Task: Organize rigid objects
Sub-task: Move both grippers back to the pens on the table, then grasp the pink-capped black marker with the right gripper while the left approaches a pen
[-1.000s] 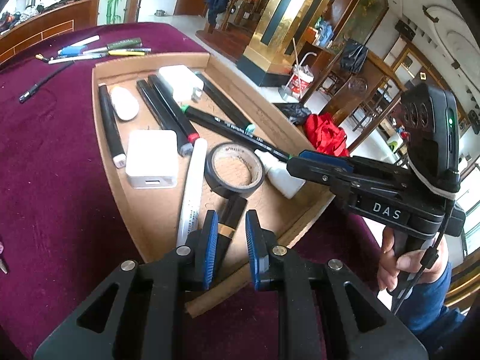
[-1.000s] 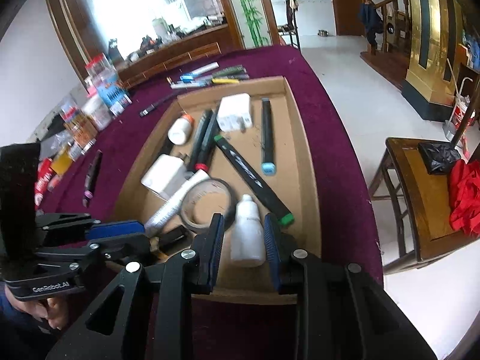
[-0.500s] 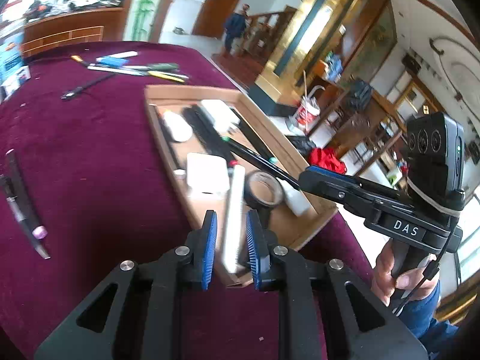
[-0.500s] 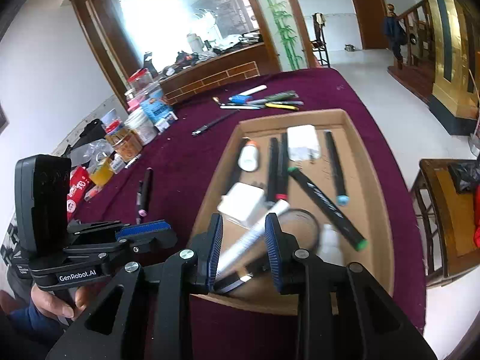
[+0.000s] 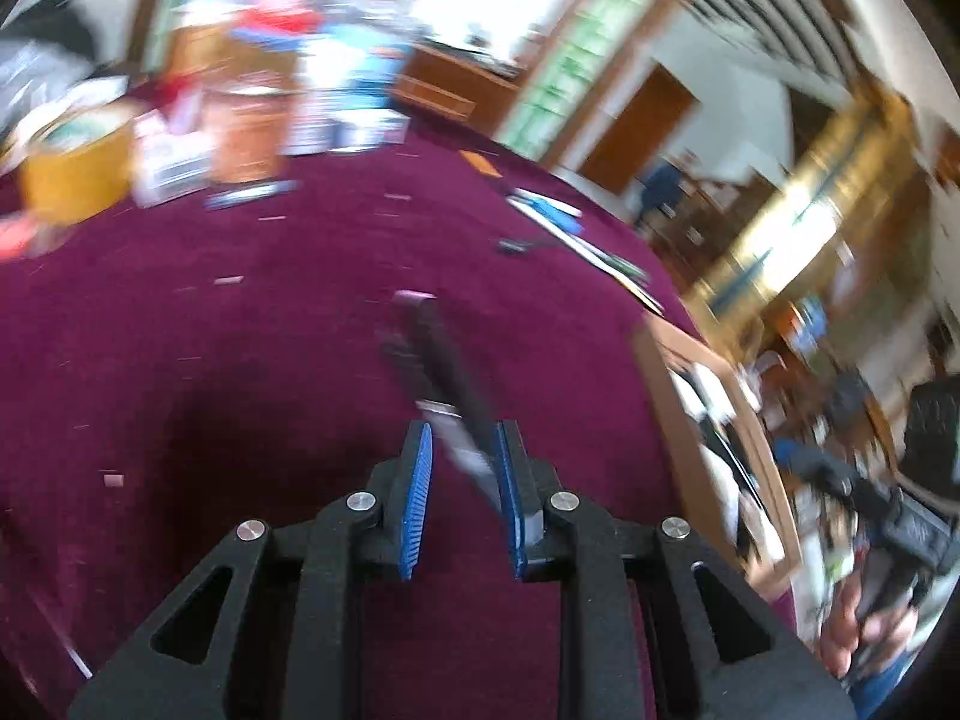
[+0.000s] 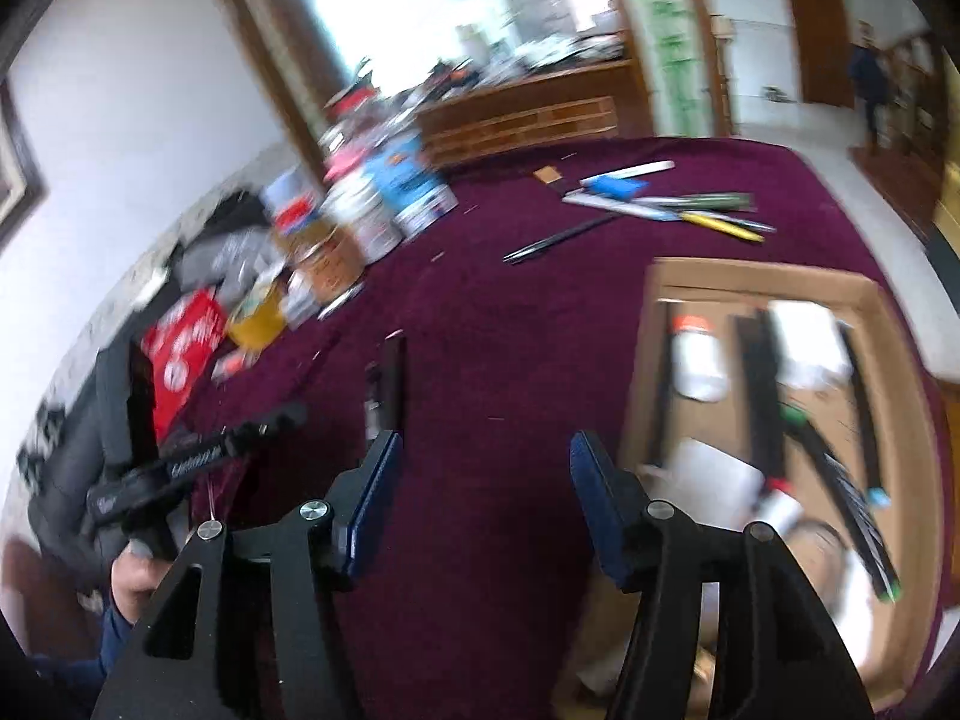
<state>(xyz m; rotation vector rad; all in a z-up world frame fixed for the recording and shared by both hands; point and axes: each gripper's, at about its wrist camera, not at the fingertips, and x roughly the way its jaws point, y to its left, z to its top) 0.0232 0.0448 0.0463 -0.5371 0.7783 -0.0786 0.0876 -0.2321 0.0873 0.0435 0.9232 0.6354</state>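
Two dark pens [image 5: 441, 360] lie side by side on the maroon tablecloth [image 5: 240, 360], left of the cardboard tray [image 5: 678, 396]. My left gripper [image 5: 461, 450] hovers over their near ends, jaws apart. The pens also show in the right wrist view [image 6: 387, 384], ahead of my left gripper [image 6: 264, 423]. My right gripper [image 6: 480, 468] is wide open and empty above the cloth, left of the tray [image 6: 636, 360], which holds markers, white adapters, a white bottle [image 6: 696, 354] and a tape roll. Both views are motion-blurred.
Boxes, tins and packets [image 6: 360, 210] crowd the table's far left. Loose pens and a blue item [image 6: 648, 198] lie on the cloth beyond the tray. A single black pen [image 6: 558, 237] lies near them.
Both grippers have swung left, away from the tray and over the open cloth. The left one now hovers at the two dark pens. The right gripper's jaws have opened wider.
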